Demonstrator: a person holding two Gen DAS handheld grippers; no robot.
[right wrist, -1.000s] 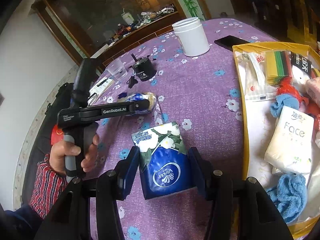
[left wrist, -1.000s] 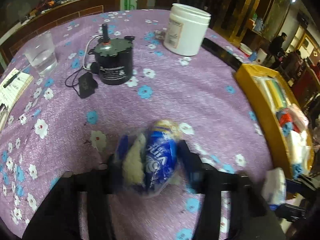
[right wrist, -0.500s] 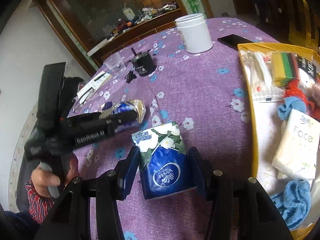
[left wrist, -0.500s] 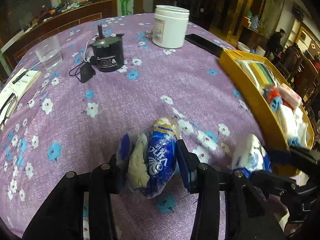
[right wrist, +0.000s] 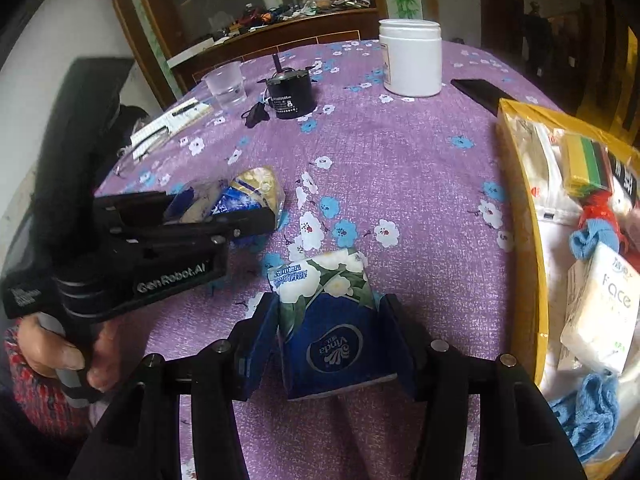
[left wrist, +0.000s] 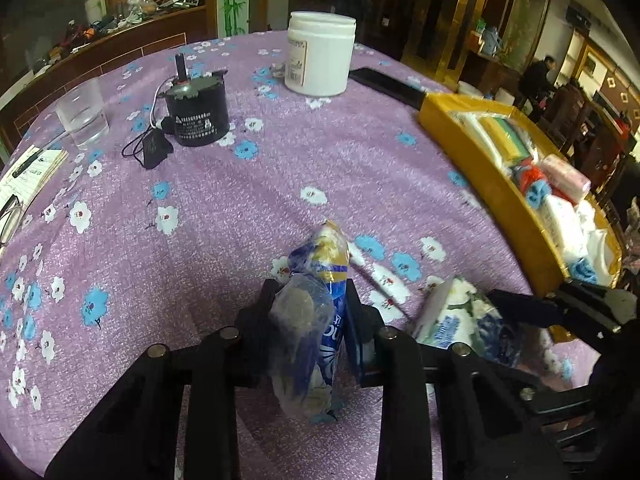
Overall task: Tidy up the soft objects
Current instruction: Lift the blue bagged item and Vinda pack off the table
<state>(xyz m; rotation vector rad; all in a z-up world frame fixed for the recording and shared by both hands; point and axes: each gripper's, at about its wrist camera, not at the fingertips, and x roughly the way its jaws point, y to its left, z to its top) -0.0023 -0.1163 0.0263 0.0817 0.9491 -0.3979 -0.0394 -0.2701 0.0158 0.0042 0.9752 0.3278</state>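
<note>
My left gripper is shut on a crumpled blue and gold tissue wrapper and holds it above the purple flowered tablecloth. It also shows in the right wrist view. My right gripper is shut on a blue Vinda tissue pack with white flowers, also held above the cloth. That pack shows in the left wrist view, just right of my left gripper. The yellow tray of soft items lies to the right and holds tissue packs, sponges and blue cloths.
At the far side stand a white jar, a black motor with cable, a glass of water and a black phone. A notepad with pen lies at the left edge.
Both grippers kept their packs. The left gripper tilted and drew closer to the right one, so the wrapper now stands more on end and the Vinda pack sits right beside it.
</note>
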